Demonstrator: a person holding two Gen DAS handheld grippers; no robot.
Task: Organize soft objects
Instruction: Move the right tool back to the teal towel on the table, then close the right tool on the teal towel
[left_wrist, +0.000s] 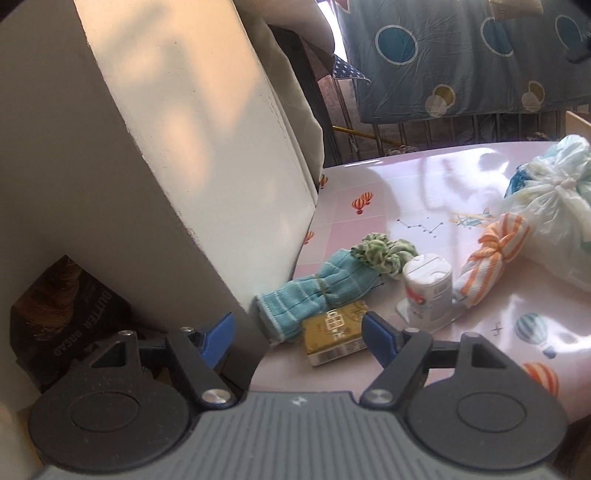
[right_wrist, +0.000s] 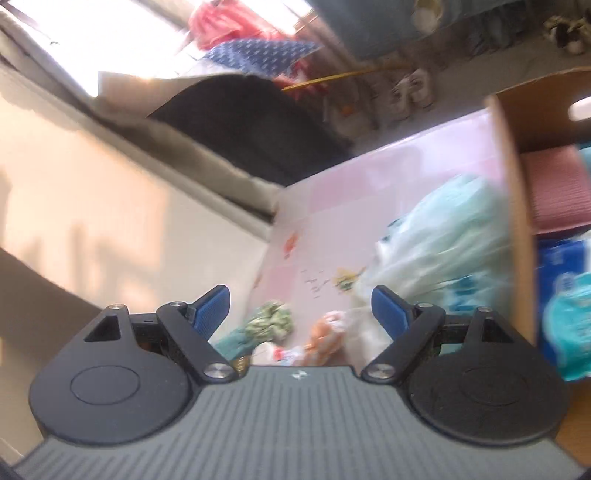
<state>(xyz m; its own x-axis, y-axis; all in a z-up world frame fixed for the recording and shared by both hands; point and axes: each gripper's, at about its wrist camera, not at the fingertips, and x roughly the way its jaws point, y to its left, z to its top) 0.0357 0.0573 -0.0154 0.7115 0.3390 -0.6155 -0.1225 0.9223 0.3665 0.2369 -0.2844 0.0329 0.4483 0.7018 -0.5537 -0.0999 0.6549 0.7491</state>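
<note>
Left gripper: the black two-finger left gripper (left_wrist: 299, 332) with blue pads is hanging released, jaws spread wide and clasping nothing, tilting down over the near edge of the pink glossy table (left_wrist: 406, 177).
Right gripper: the black two-finger right gripper (right_wrist: 301, 310) with blue pads is likewise standing released and empty; its view is blurring.
Teal cloth: the rolled teal knitted cloth (left_wrist: 314, 291) is lying at 12 o'clock from the left gripper, just beyond its fingertips, touching the white wall panel (left_wrist: 192, 140) at its 9 o'clock end.
Green scrunchie: the green-and-white ruffled fabric scrunchie (left_wrist: 384, 253) is resting against the teal cloth's 1 o'clock end.
Orange cloth: the orange-and-white striped knotted cloth (left_wrist: 491, 258) is lying at 2 o'clock, leaning against the pale translucent plastic bag (left_wrist: 554, 206) of soft things.
Yellow box: the small yellow cardboard box (left_wrist: 336, 332) is sitting between the left jaws in the view, on the table below them, untouched.
White bottle: the short white plastic bottle (left_wrist: 428, 288) is standing upright between the scrunchie and the orange cloth.
Cardboard box: the brown cardboard box (right_wrist: 517, 229) is standing at 3 o'clock in the right view, just beside the bag, holding a pink ribbed item (right_wrist: 557, 188) and blue packets (right_wrist: 565, 273).
</note>
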